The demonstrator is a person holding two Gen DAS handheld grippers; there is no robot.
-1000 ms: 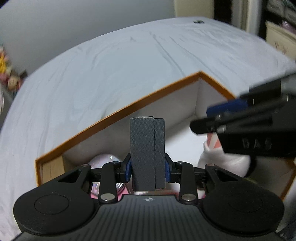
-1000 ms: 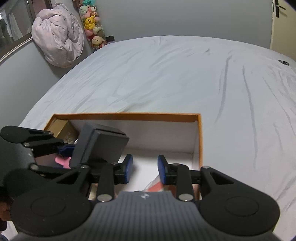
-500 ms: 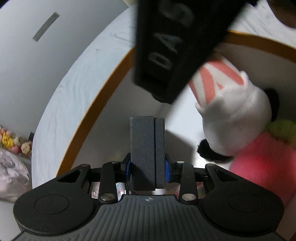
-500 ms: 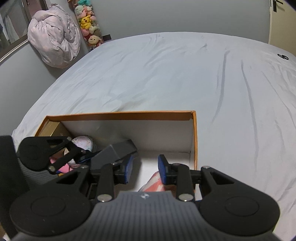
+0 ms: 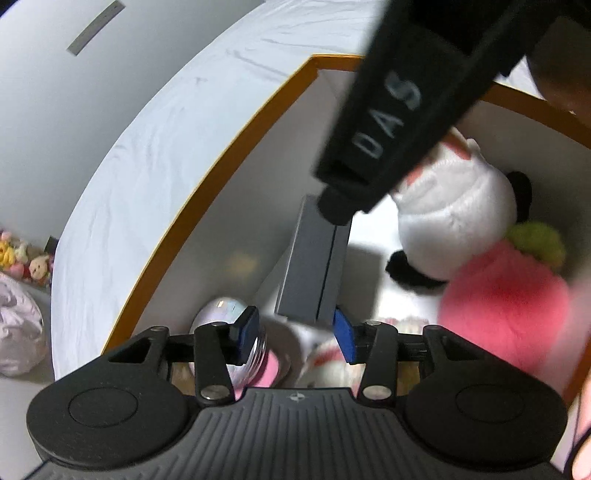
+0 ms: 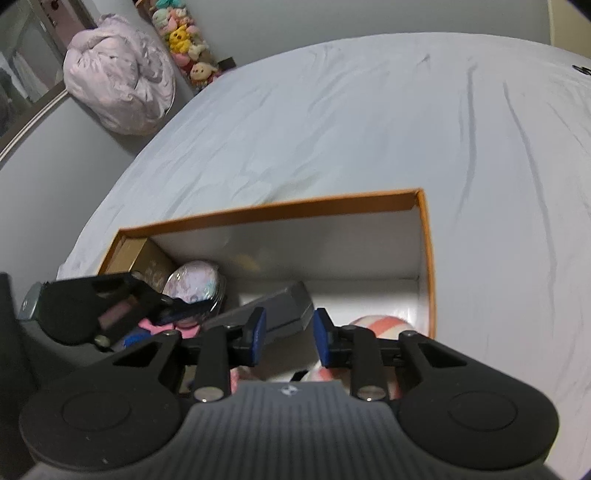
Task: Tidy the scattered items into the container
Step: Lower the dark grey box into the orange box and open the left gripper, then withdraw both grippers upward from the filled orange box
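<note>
The orange-rimmed white box (image 5: 207,192) (image 6: 424,236) sits on the bed. A grey case (image 5: 314,266) (image 6: 280,310) lies inside it, free of my left gripper (image 5: 295,332), which is open just behind it over the box. Also in the box are a panda plush in pink (image 5: 461,236), an iridescent round tin (image 5: 221,314) (image 6: 194,278) and a striped plush (image 6: 380,323). My right gripper (image 6: 288,332) is open and empty above the box; its body crosses the left wrist view (image 5: 388,122).
White bedsheet (image 6: 369,122) surrounds the box. A brown cardboard piece (image 6: 136,254) stands at the box's left end. A lilac bundle (image 6: 118,88) and plush toys (image 6: 184,33) lie beyond the bed. A small dark item (image 6: 581,68) lies far right on the sheet.
My left gripper opened and let go of the grey case, which now lies inside the box. The right gripper has stayed open and empty above the box.
</note>
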